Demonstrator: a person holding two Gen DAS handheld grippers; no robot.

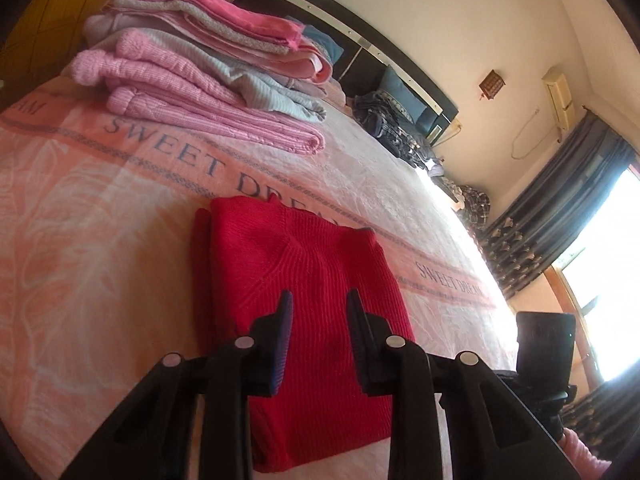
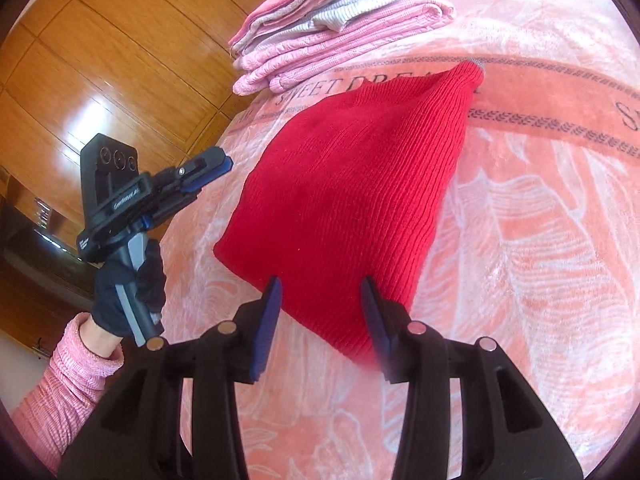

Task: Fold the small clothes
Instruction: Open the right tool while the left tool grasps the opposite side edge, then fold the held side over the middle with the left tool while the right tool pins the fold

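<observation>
A folded red knit sweater (image 1: 308,280) (image 2: 348,184) lies flat on the pink blanket. In the left wrist view my left gripper (image 1: 319,300) hovers over the sweater's near half, open, with nothing between its fingers. That same gripper (image 2: 224,164) shows in the right wrist view, held by a gloved hand (image 2: 128,292) just left of the sweater, off the cloth. My right gripper (image 2: 321,282) stands open above the sweater's near corner, gripping nothing. Its black body (image 1: 544,340) appears at the right edge of the left wrist view.
A stack of folded pink and grey clothes (image 1: 192,64) (image 2: 320,32) sits further up the bed. Dark crumpled clothes (image 1: 396,128) lie by the headboard. A wooden wardrobe (image 2: 100,60) stands to the left, and a curtain and window (image 1: 560,208) to the right. The "SWEET DREAM" blanket (image 2: 540,240) spreads around the sweater.
</observation>
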